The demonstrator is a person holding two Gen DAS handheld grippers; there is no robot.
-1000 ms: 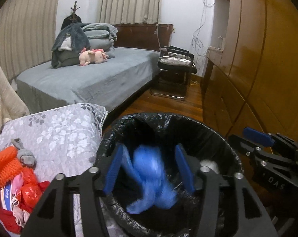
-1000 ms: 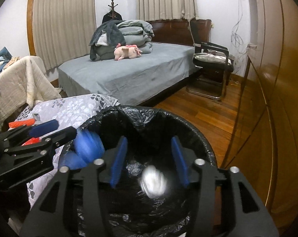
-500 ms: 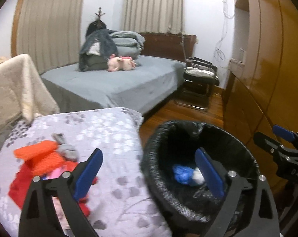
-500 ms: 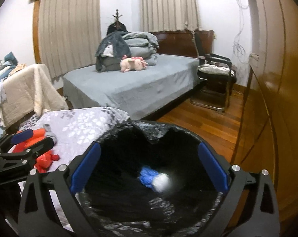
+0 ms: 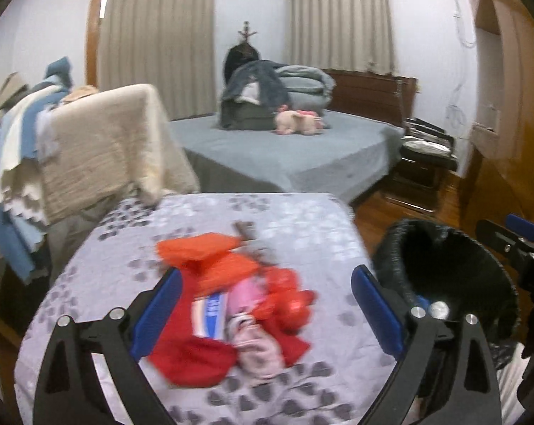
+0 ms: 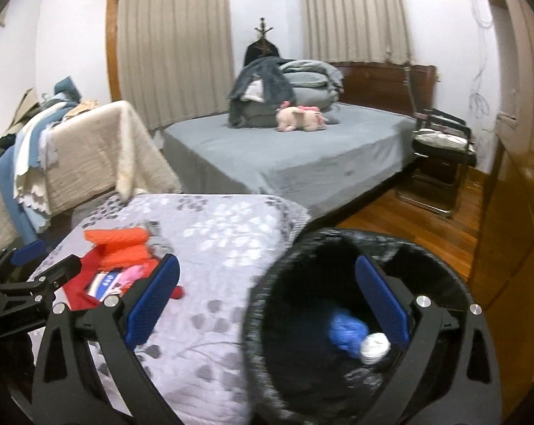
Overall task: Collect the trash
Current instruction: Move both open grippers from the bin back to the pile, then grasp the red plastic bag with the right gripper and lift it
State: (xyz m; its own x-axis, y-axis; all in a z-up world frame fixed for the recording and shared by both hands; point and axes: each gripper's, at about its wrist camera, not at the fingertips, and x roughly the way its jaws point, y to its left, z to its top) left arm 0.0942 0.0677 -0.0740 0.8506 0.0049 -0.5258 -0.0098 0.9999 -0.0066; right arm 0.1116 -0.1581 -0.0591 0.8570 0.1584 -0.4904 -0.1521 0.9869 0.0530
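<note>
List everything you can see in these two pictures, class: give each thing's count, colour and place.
Bin: one, black-lined, on the floor right of the table.
Blue wad: one, inside the bin.
White ball: one, inside the bin.
Rubbish pile: one, red, orange, pink, on the table.
Table: one, grey floral cover.
Bed: one, grey.
Soft toy: one, pink, on the bed.
Chair: one, black, beside the bed.
Left claw: open, over the pile.
Right claw: open, at the bin.

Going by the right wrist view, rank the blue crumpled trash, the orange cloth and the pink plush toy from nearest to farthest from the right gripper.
1. Blue crumpled trash, inside the black-lined bin, just beyond the right gripper.
2. Orange cloth, left, on the floral quilt.
3. Pink plush toy, far back on the grey bed.
</note>
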